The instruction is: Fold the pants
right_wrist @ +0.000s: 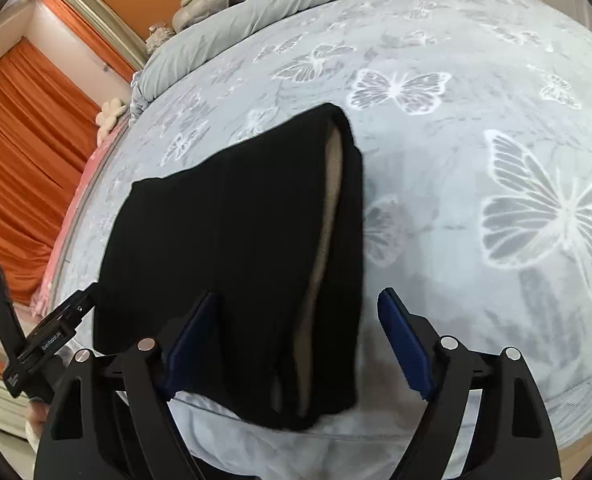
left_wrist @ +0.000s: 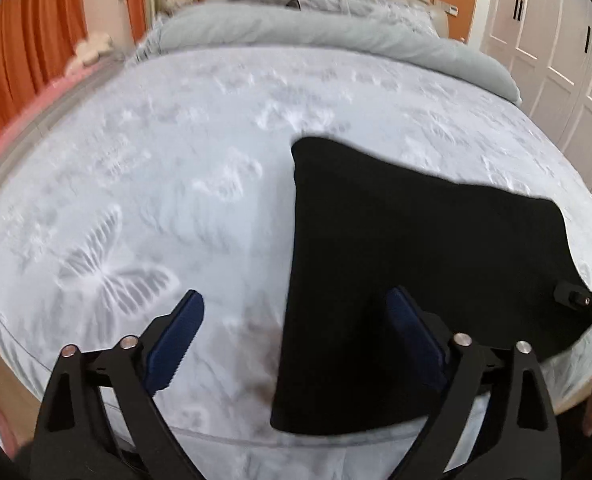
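pants: black pants (left_wrist: 407, 264) lie folded into a compact slab on the bed (left_wrist: 156, 184), near its front edge; front end hangs a bit over the edge.
fold state: looks like at least one fold done, layers stacked; in the right wrist view a tan lining strip (right_wrist: 327, 216) shows along the right-hand edge, so layers aren't perfectly flush there.
left gripper: left gripper (left_wrist: 296, 336) hovers above the bed by the pants' left edge; jaws spread wide, nothing between pads, not touching cloth. One pad over bare sheet, other over black fabric.
right gripper: right gripper (right_wrist: 299, 328) over the near end of the pants, jaws released & wide, fabric below them but not pinched.
step in hand: prob. between folds — both hands let go, free above the cloth; either re-grip for another fold or finish.
next move needs: if another fold, both jaws drop onto the near hem corners, pinch all layers together, carry twd the far end evenly.
risk: top layer only gets caught; overhang slides off the bed edge.
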A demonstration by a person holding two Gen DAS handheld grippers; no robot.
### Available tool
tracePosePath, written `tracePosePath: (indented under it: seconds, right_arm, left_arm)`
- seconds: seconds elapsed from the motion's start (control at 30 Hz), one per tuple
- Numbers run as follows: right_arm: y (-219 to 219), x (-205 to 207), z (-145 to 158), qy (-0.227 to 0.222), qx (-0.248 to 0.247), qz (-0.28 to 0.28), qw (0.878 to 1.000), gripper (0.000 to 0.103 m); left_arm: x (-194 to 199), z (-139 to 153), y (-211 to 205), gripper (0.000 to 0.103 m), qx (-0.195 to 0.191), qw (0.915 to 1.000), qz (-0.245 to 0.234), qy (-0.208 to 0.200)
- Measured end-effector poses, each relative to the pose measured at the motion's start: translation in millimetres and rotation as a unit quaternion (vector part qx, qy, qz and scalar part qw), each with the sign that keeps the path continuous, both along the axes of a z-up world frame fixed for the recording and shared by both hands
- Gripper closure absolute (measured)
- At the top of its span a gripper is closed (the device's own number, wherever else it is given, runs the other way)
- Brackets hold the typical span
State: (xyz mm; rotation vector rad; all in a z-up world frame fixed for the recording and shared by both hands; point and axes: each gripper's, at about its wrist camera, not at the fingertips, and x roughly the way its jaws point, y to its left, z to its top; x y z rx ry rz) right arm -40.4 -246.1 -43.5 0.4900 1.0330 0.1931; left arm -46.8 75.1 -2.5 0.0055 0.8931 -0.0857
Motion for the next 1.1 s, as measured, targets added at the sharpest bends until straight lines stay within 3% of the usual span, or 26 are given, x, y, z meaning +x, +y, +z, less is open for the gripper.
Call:
tracePosePath:
  seconds: [0.23,0.33,0.47,0.63,0.8,0.9,1.1]
  right_arm:
    - [-1,22,18,-0.032,-0.052,-0.003,0.998,0.022]
    - [7,29,8,-0.012,-0.039,-0.001,0.999,0.022]
    - [16,31,-1,-0.006,-0.059,0.003,0.998,0.022]
    - [15,31,-14,0.010,-0.022,-0.001,1.000,0.022]
    - [16,24,-22,0.028,0.021,0.008,0.999,0.022]
    - [19,21,-24,0.029,0.022,0.012,0.999,0.021]
    - [16,19,-31,0.035,0.076,0.005,0.997,0.016]
  left_arm:
    - [22,-1,-11,0.011,0.045,0.9989,0.012,0.001]
    - [29,-10,-16,0.011,0.045,0.9988,0.012,0.018]
    - [24,-15,-20,0.011,0.045,0.9987,-0.002,0.023]
    - [24,-19,-22,0.011,0.041,0.9988,-0.008,0.026]
    - [23,-29,-23,0.006,-0.019,0.9970,-0.038,0.065]
    - [24,-40,-23,0.006,-0.056,0.9931,-0.044,0.093]
    - [41,-58,-6,0.005,-0.186,0.9712,-0.026,0.146]
